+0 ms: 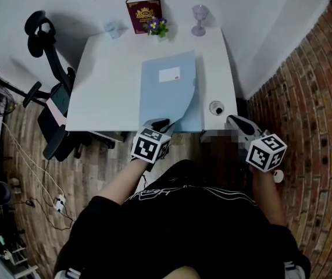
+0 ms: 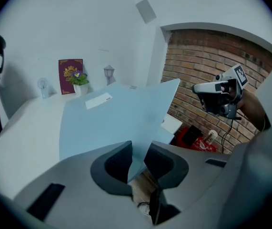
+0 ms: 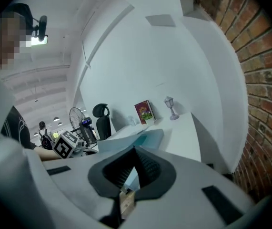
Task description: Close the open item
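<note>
I'm straddling the folder cover's (image 1: 168, 80) near corner with my left gripper (image 1: 160, 123), jaws narrowly apart. It's looking light and floppy, best held by that edge. My right gripper (image 1: 234, 121) is hanging shut, empty.

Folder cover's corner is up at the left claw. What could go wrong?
The folder cover stands loosely between the jaws of the left claw, so it may slip out. It is lifted by one corner and bowed, so it may crease. The right claw is shut, off to the side; nothing else steadies it.

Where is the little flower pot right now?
Head view: the flower pot stands at the far edge of the table, beside the maroon book, left of the clear lantern ornament.
</note>
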`<state>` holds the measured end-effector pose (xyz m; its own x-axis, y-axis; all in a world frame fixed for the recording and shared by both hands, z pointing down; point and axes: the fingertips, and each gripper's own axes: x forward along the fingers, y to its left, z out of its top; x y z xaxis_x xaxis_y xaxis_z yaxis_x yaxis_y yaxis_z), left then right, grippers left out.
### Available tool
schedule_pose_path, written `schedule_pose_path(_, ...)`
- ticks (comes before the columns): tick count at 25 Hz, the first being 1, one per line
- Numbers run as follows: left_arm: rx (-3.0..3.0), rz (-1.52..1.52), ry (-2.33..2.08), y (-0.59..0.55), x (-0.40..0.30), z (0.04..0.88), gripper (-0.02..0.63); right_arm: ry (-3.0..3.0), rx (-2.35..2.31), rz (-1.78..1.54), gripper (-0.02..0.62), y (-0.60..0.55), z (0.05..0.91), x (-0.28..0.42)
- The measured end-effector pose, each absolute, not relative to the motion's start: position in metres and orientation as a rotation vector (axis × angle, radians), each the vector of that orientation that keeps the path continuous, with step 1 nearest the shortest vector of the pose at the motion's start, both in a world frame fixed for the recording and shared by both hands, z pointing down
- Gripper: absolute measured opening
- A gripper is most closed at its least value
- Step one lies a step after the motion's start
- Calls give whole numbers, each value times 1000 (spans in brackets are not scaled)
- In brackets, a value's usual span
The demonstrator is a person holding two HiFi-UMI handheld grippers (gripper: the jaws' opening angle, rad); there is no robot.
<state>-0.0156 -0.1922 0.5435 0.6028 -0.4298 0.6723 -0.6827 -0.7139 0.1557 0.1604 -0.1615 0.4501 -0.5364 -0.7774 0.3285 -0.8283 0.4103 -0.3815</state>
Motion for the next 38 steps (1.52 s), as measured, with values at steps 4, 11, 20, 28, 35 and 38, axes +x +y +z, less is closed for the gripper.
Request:
schedule_pose_path(4,2414,906,-884,-190,-11,556,111,-2541,1487,798,4,-156,453,169)
schedule_pose_path(11,2471,1023,-755,-178,2,568,217,-2564,1489,795,4,-158,447,173)
schedule_pose_path(20,2474,978,-625,-169,8,559,288,-2636,1408,766,5,-162,433,157)
schedule_pose_path(28,2563,620,-628,-164,12,476,253,-2769,1261,732,2,-165,411,127)
schedule_pose_path(35,2603,276,-745,-167,-9,394,65,-2853,1179,613,2,-176,385,103)
schedule_pose_path(38,2588,194,-789,-168,-26,376,51,-2931,1094,549,2,-180,366,84)
